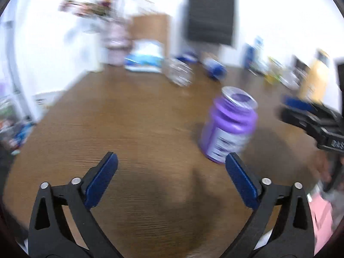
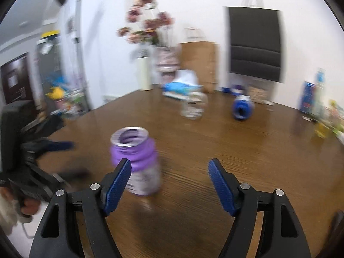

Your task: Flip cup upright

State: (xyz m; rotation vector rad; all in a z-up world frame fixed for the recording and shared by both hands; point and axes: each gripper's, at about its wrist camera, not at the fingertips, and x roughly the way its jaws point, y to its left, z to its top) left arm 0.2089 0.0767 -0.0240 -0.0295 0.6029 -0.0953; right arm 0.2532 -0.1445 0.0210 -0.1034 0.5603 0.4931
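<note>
A purple cup point(image 1: 228, 126) with a white label stands upright on the brown wooden table point(image 1: 139, 118), its silver-rimmed mouth facing up. It also shows in the right wrist view point(image 2: 137, 161). My left gripper point(image 1: 172, 161) is open and empty, with the cup just beyond its right finger. My right gripper point(image 2: 169, 167) is open and empty, with the cup just past its left finger. Each gripper appears in the other's view: the right one point(image 1: 311, 116) and the left one point(image 2: 43, 148). Both views are blurred.
At the back of the table point(image 2: 236, 150) stand a clear glass jar point(image 2: 192, 105), a blue cup lying on its side point(image 2: 241, 107), a tissue box point(image 2: 180, 86), a vase of flowers point(image 2: 165, 60), a brown paper bag point(image 2: 200, 62) and bottles at the right point(image 2: 322, 116).
</note>
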